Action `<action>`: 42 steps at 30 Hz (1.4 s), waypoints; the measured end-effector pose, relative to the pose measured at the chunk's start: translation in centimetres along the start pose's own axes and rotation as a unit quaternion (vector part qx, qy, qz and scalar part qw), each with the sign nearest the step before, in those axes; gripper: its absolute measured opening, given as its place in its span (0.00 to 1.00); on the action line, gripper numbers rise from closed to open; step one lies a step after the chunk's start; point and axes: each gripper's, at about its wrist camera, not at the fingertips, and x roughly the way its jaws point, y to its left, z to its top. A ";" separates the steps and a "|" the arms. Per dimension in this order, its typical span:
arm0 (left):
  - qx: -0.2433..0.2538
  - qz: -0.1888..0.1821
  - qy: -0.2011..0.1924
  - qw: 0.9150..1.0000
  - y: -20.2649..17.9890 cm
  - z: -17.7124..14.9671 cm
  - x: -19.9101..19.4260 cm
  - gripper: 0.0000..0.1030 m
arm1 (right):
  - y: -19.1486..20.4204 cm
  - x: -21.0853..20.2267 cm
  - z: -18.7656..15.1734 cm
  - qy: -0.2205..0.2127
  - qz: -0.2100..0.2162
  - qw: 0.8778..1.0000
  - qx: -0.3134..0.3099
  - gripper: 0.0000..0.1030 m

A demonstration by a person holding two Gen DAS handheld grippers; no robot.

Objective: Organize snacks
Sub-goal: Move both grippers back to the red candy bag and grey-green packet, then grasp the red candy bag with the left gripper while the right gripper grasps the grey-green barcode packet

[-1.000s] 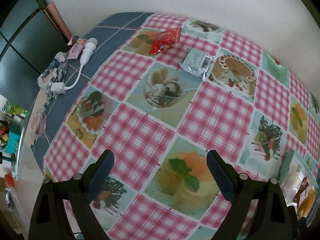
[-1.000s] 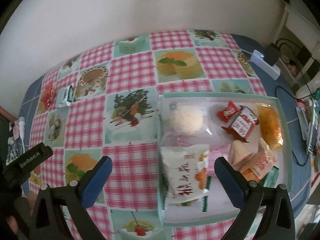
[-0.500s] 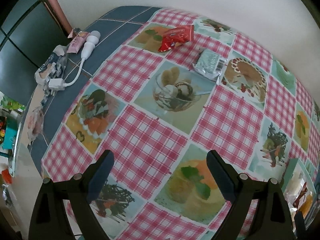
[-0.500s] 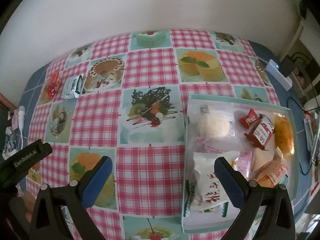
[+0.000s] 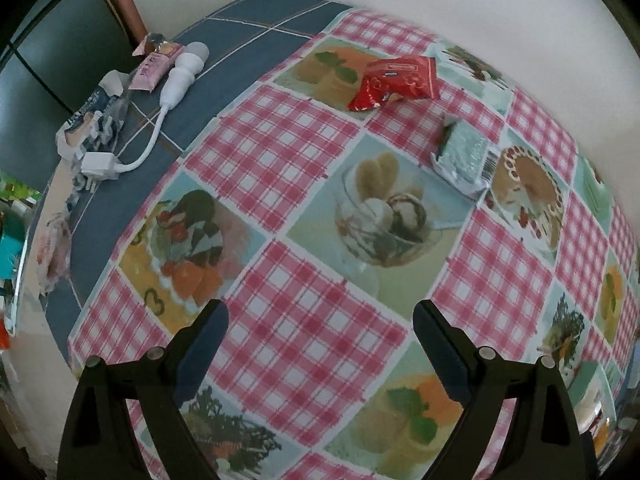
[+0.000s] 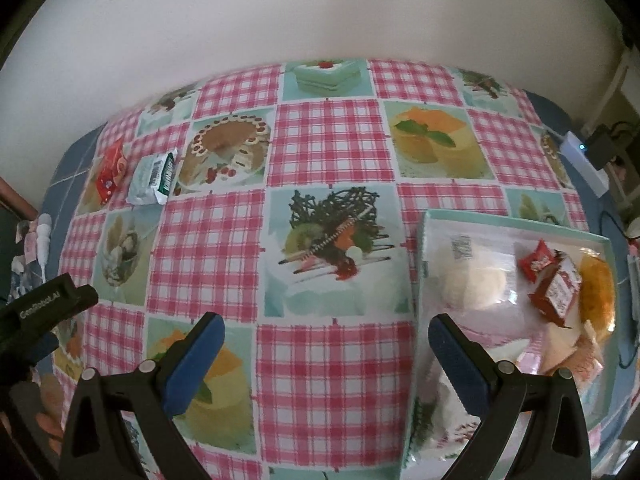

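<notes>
A red snack packet (image 5: 394,83) and a silver-green snack packet (image 5: 464,158) lie on the checked tablecloth at the far side in the left wrist view; both show far left in the right wrist view, the red packet (image 6: 111,169) and the silver packet (image 6: 153,178). My left gripper (image 5: 320,336) is open and empty, above the cloth, well short of them. My right gripper (image 6: 325,344) is open and empty. A pale green tray (image 6: 425,240) holds several snacks at the right, among them a red packet (image 6: 556,290) and a round white cake in clear wrap (image 6: 472,276).
A white plug with cable (image 5: 176,84), a pink packet (image 5: 154,66) and crumpled wrappers (image 5: 90,120) lie on the blue cloth at the table's left edge. A white power strip (image 6: 584,160) sits at the far right. The wall runs behind the table.
Both grippers have swung left: the two loose packets now sit closer in the left wrist view, and the tray has slid to the right edge of the right wrist view. Both stayed open.
</notes>
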 end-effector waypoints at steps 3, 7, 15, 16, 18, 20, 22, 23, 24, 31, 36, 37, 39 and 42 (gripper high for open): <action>0.009 -0.003 -0.004 1.000 0.1 0.7 0.3 0.91 | 0.4 0.5 0.4 0.000 0.013 1.000 0.003 1.00; 0.046 0.005 -0.030 0.998 -0.2 1.6 0.4 0.91 | 1.3 0.9 1.2 -0.012 0.030 0.999 0.000 1.00; 0.102 0.016 -0.084 0.991 1.0 7.3 -0.8 0.91 | 3.7 2.0 3.9 -0.023 0.054 0.998 -0.023 1.00; 0.109 0.013 -0.089 0.990 1.2 8.0 -0.9 0.91 | 4.1 2.1 4.3 -0.026 0.055 0.998 -0.027 1.00; 0.120 0.014 -0.098 0.988 1.6 9.4 -0.7 0.91 | 4.9 2.4 5.2 -0.027 0.063 0.997 -0.035 1.00; 0.129 0.012 -0.105 0.986 1.9 10.6 -0.6 0.91 | 5.7 2.8 6.0 -0.025 0.081 0.996 -0.038 1.00; 0.134 -0.002 -0.104 0.986 2.2 11.8 -0.3 0.91 | 6.6 3.2 6.8 -0.025 0.100 0.994 -0.039 1.00; 0.133 -0.010 -0.102 0.986 2.4 12.2 -0.2 0.91 | 7.1 3.5 7.3 -0.025 0.113 0.993 -0.036 1.00; 0.131 -0.022 -0.099 0.986 2.5 12.7 0.0 0.91 | 7.6 3.7 7.7 -0.024 0.121 0.992 -0.034 1.00; 0.116 -0.097 -0.071 0.986 2.1 14.8 1.7 0.91 | 10.6 5.6 10.2 -0.021 0.172 0.985 -0.007 1.00; 0.097 -0.133 -0.050 0.985 2.0 15.7 3.1 0.91 | 13.3 8.1 11.2 -0.007 0.165 0.986 -0.012 0.97; 0.094 -0.135 -0.047 0.985 2.0 15.9 3.4 0.91 | 13.7 8.5 11.3 -0.003 0.164 0.986 -0.013 0.96; 0.090 -0.135 -0.048 0.986 2.0 16.3 3.8 0.91 | 15.0 9.5 11.5 0.001 0.153 0.988 -0.022 0.94; 0.085 -0.140 -0.050 0.985 2.0 16.8 4.3 0.91 | 16.5 10.8 11.6 0.005 0.136 0.990 -0.036 0.92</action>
